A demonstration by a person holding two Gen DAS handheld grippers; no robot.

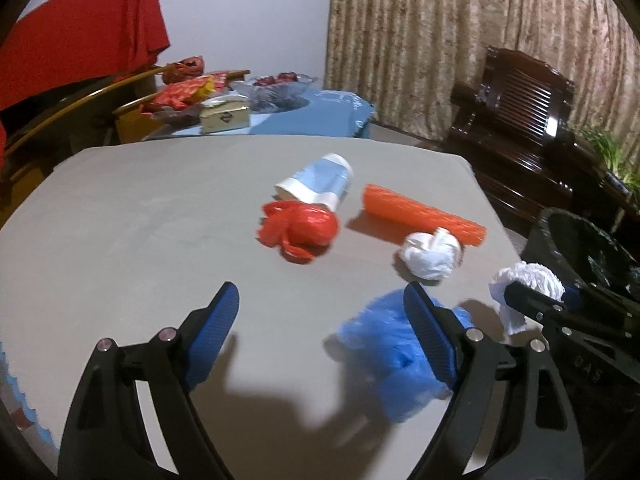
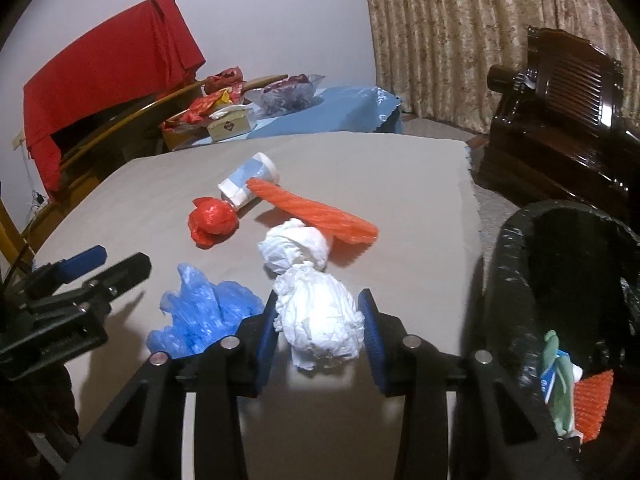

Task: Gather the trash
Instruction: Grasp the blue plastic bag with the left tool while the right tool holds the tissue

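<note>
My right gripper [image 2: 320,304] is shut on a crumpled white paper wad [image 2: 320,320], held just above the grey table [image 2: 360,168] near its right edge. The same wad [image 1: 524,276] and right gripper [image 1: 542,296] appear at the right of the left wrist view. My left gripper [image 1: 320,296] stands open over bare table, its right finger in front of a crumpled blue plastic bag [image 1: 392,352]. Farther back lie a second white wad [image 2: 296,248], a red plastic bag [image 2: 214,220], a tipped paper cup [image 2: 248,180] and an orange ribbed roll [image 2: 316,212].
A bin with a black liner [image 2: 520,248] stands off the table's right edge, with some trash inside. Dark wooden furniture [image 2: 560,100] and a curtain stand behind it. Beyond the far edge is a blue-covered table [image 2: 340,108] with boxes and wrappers.
</note>
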